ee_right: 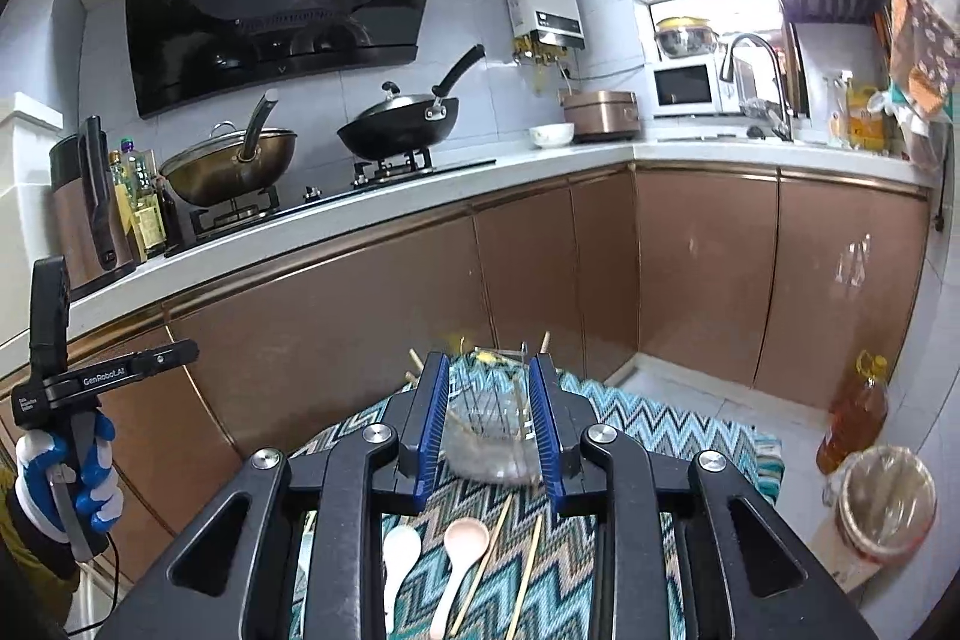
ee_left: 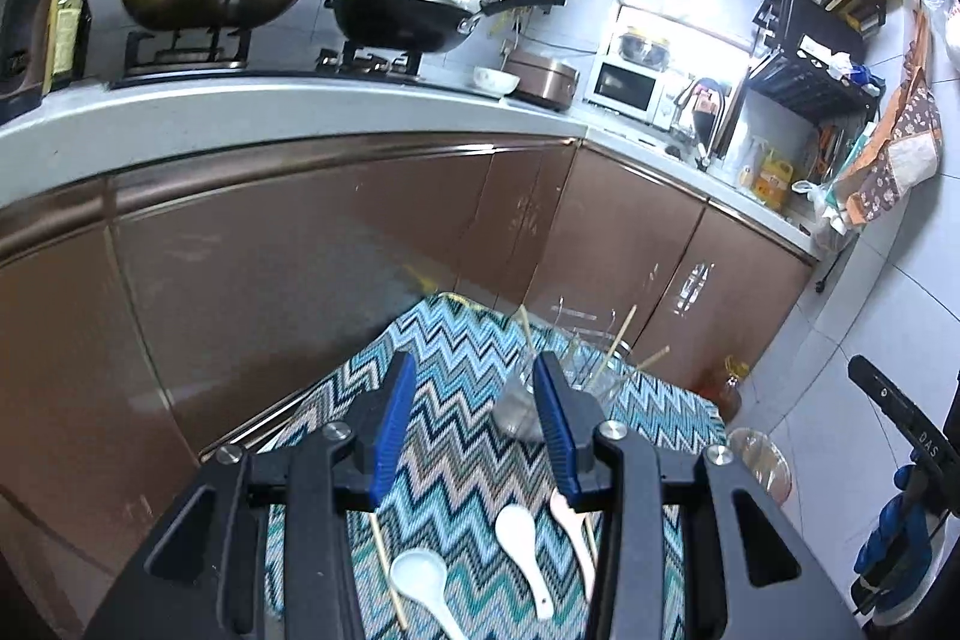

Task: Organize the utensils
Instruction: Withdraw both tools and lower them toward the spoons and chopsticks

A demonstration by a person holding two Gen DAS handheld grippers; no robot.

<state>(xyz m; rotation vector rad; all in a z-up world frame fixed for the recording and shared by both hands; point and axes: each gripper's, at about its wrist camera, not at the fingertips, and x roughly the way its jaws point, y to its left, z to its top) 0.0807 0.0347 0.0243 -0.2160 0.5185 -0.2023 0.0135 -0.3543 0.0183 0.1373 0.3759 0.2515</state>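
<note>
Both jaws part open, nothing held. Left gripper [ee_left: 474,424] and right gripper [ee_right: 489,427] hang above the zigzag-cloth bench [ee_left: 456,340].

Just below my jaws: white spoon [ee_right: 399,550], pink spoon [ee_right: 465,541], loose chopsticks [ee_right: 528,574] lying flat. A second white spoon [ee_left: 420,577] lies under the left.

Beyond the tips: glass holder [ee_right: 489,430], some chopsticks upright in it.

Step, I judge: between picks. Next: dip, close on one utensil, carry forward to the holder.
</note>
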